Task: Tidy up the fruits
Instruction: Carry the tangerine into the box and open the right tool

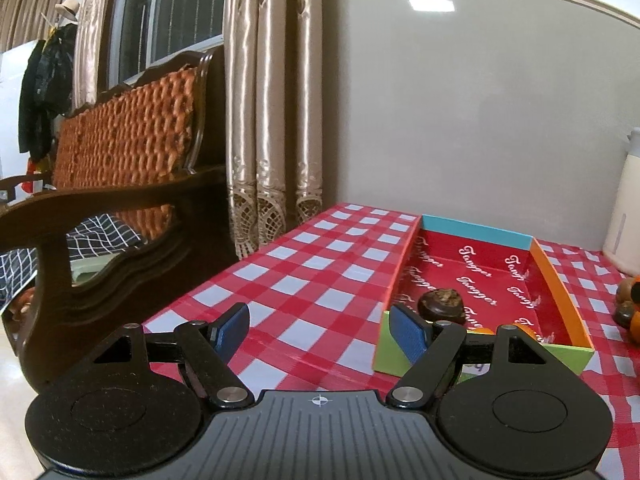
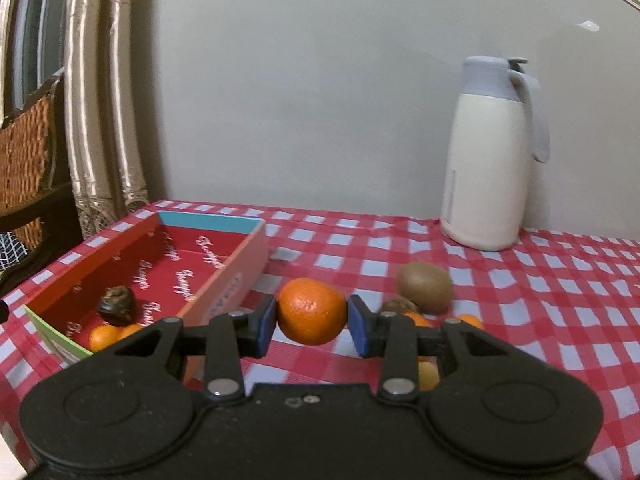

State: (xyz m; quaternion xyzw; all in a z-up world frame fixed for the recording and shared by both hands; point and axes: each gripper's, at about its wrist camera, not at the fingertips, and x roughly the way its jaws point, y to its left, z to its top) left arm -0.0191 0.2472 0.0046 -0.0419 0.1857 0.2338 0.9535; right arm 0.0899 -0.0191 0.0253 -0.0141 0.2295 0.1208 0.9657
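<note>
a glossy plastic-looking checked cloth covers the table. the box looks like smooth printed card with a slight sheen inside. the orange has dimpled, faintly shiny peel; the kiwi looks matt and fuzzy. the dark fruit in the box is rough and wrinkled. the jug is smooth plastic. both grippers are matt black plastic with metal pins and ribbed blue pads.
</note>
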